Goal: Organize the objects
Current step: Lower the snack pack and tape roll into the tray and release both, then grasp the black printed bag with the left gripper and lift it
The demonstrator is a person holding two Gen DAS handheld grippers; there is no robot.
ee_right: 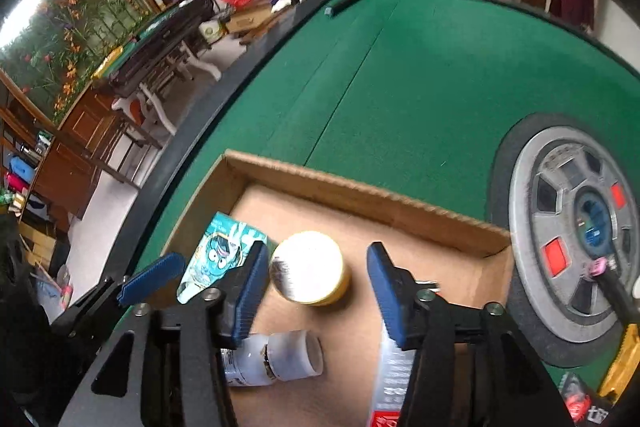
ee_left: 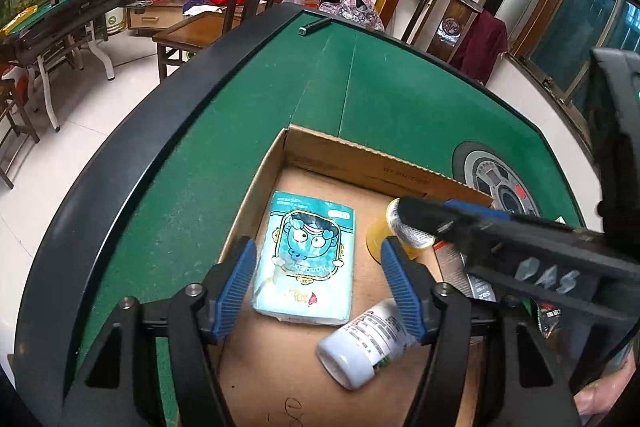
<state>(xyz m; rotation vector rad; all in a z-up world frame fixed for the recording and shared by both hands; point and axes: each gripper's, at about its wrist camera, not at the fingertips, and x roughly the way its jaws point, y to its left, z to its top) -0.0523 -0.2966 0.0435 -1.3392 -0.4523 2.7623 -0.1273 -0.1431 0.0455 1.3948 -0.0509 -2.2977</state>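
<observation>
While the left gripper (ee_left: 318,281) hangs open over the cardboard box (ee_left: 256,183) on the green tabletop (ee_left: 400,95), its pads astride but apparently clear of the tissue pack (ee_left: 306,259), the clean move is probably straight up, missing the white bottle (ee_left: 362,343) and tape roll (ee_left: 382,231) inside.

From the right wrist, the right gripper (ee_right: 316,291) likewise stands open above the tape roll (ee_right: 308,269), gripping nothing; the bottle (ee_right: 276,357) lies nearer.
</observation>
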